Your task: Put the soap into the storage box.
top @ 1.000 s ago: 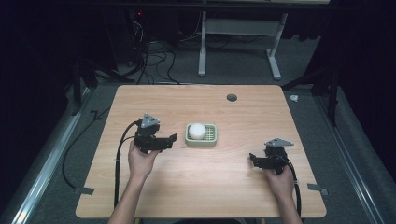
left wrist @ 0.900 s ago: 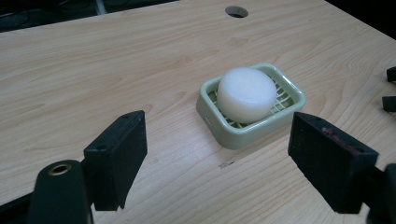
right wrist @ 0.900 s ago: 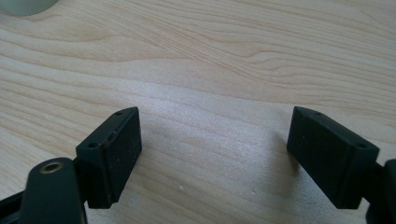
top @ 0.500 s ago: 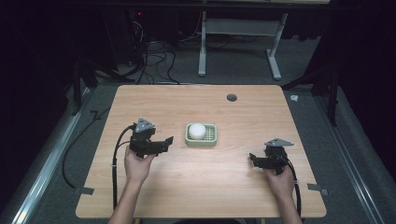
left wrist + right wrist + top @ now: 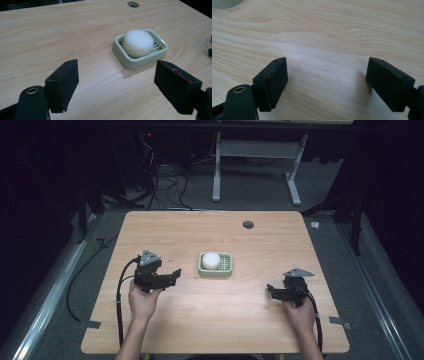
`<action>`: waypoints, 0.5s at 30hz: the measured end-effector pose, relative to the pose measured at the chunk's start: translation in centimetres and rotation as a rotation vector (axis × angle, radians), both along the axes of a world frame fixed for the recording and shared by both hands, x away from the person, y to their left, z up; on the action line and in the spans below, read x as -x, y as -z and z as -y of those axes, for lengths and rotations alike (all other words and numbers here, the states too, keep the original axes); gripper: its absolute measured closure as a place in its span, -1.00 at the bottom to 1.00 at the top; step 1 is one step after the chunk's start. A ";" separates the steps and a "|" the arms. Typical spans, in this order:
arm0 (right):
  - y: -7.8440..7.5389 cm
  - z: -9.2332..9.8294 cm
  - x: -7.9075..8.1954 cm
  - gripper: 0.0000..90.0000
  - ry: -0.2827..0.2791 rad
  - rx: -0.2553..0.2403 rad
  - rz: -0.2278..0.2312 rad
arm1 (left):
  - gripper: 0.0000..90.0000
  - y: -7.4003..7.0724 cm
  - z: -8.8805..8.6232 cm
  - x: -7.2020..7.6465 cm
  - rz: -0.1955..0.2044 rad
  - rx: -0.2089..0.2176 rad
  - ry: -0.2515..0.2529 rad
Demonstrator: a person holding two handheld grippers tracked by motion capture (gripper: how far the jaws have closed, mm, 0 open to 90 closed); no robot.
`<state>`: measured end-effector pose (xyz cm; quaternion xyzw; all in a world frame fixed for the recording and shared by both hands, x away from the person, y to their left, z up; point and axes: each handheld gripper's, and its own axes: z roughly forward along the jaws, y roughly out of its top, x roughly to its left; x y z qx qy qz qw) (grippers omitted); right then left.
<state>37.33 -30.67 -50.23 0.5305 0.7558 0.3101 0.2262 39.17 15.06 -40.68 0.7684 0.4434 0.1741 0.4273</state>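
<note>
A round white soap bar point(image 5: 138, 43) sits in a pale green soap dish point(image 5: 130, 61) with a slotted grid floor, near the middle of the light wooden table point(image 5: 215, 325). In the high view the soap bar point(image 5: 211, 259) lies toward the left end of the dish point(image 5: 226, 267), which stands flat on the wood, well apart from both grippers.

The left gripper point(image 5: 117, 87) has its jaws spread wide, holding nothing and touching nothing — bare wood grain shows between them, and the dish lies beyond the gap, closer to the right-hand jaw in the left gripper view. From above, the left gripper point(image 5: 172, 276) is held by the person's left hand point(image 5: 142, 300) just left of the dish, its jaws pointing toward it but short of it. A black cable point(image 5: 120, 305) trails from it back along the forearm.

The right gripper point(image 5: 325, 82) is likewise wide open and empty, with only tabletop between its two black jaws; a sliver of the pale green dish point(image 5: 227, 3) shows at the top left corner of the right gripper view. In the high view the right gripper point(image 5: 272, 292) sits in the person's right hand point(image 5: 299, 312) near the table's right side, jaws pointing left toward the middle of the table. A round dark cable hole point(image 5: 248, 224) lies in the tabletop toward the far edge.
</note>
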 end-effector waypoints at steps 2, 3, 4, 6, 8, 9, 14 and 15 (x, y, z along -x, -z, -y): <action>0.0 0.0 0.0 -0.59 0.000 0.000 0.000 | -0.54 0.1 -0.1 0.1 -0.001 -0.001 -0.004; 0.0 0.0 0.0 -0.59 0.000 0.000 0.000 | -0.54 0.1 -0.1 0.1 -0.001 -0.001 -0.004; 0.0 0.0 0.0 -0.59 0.000 0.000 0.000 | -0.54 0.3 -0.2 0.2 -0.004 -0.012 -0.009; 0.0 0.0 0.0 -0.59 0.000 0.000 0.000 | -0.54 0.5 -0.4 0.3 -0.006 -0.015 -0.013; 0.0 0.0 0.0 -0.59 0.000 0.000 0.000 | -0.54 0.5 -0.5 0.4 -0.009 -0.019 -0.014; 0.0 0.0 0.0 -0.59 0.000 0.000 0.000 | -0.54 0.6 -0.6 0.4 -0.009 -0.014 -0.019; 0.0 0.0 0.0 -0.59 -0.001 0.000 0.000 | -0.54 0.7 -1.0 0.7 -0.010 -0.014 -0.027; 0.0 0.0 0.0 -0.59 -0.001 0.000 0.000 | -0.54 0.7 -1.0 0.7 -0.010 -0.014 -0.027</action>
